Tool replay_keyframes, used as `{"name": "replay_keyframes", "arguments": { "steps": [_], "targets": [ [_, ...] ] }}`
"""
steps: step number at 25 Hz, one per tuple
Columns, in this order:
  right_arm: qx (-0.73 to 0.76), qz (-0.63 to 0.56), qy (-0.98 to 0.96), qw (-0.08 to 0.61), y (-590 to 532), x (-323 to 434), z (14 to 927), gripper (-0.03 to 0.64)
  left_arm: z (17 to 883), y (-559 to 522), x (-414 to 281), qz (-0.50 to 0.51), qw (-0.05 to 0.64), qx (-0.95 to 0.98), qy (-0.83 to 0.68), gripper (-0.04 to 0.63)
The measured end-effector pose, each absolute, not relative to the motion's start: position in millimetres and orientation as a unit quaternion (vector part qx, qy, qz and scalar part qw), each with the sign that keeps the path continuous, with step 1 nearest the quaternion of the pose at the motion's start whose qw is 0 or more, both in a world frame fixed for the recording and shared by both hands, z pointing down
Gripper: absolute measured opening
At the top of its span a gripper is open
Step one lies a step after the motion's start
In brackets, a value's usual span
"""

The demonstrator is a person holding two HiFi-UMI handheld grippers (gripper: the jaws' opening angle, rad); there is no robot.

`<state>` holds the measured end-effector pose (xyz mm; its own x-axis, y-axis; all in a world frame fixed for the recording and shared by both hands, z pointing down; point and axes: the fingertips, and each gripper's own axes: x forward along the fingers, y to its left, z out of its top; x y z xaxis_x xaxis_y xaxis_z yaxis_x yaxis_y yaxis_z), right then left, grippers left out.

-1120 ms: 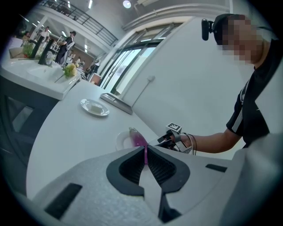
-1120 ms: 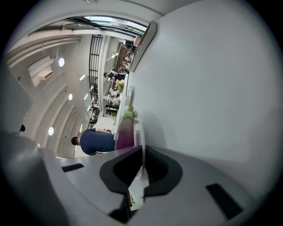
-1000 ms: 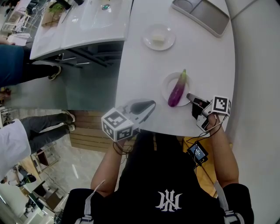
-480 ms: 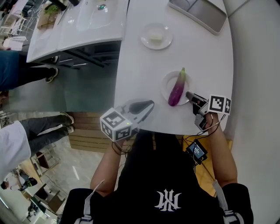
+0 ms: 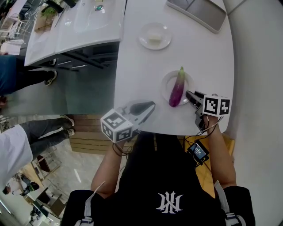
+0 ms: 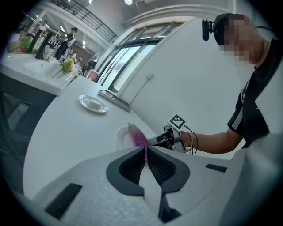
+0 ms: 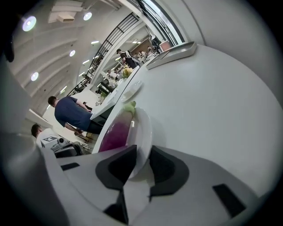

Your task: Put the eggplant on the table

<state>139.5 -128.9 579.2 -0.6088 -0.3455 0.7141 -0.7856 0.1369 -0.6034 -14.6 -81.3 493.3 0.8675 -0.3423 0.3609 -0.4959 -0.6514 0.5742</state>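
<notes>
Two grippers are over the white table [image 5: 146,66], one in each of the person's hands. One purple eggplant [image 5: 177,87] with a green stem lies lengthwise on a small white plate [image 5: 164,84], its stem end pointing away from the person.

The right gripper [image 5: 189,95] is at the near right edge of that plate. Its own view shows the plate's rim running up between its jaws, which are drawn in narrow and closed on the rim. The eggplant lies just beyond them on the plate.

The left gripper [image 5: 151,106] hangs to the left of the plate, near it but apart, at the table edge closest to the person. Its jaws are pressed together to a thin slit with nothing between them, and they point toward the plate.

A second plate [image 5: 143,40] with a small pale item on it sits beyond the eggplant's plate, well apart from it. A grey tray [image 5: 199,13] lies farther still from the plate, at the table's far end. A white counter [image 5: 84,22] with a sink stands off to the left of the plate, past the table's edge.
</notes>
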Motion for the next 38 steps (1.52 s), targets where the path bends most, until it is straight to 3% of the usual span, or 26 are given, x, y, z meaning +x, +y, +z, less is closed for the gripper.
{"name": "replay_keyframes", "arguments": {
  "steps": [7,12,21,38],
  "targets": [
    [0.392,0.535,-0.721,0.202,-129.4,139.7,579.7,0.078,502.6,-87.0,-15.0,0.12,0.352,0.896,-0.242,0.015],
    [0.383,0.554,-0.715,0.187,-128.6,138.1,579.7,0.077,534.7,-118.4,-18.5,0.188,0.379,0.859,-0.287,0.017],
    [0.38,0.543,-0.721,0.202,-128.8,139.2,580.4,0.078,544.9,-144.5,36.5,0.328,0.21,0.89,-0.237,0.018],
    [0.391,0.485,-0.742,0.25,-132.9,142.5,580.1,0.106,571.4,-136.8,38.6,0.429,0.141,0.866,-0.213,0.018]
  ]
}}
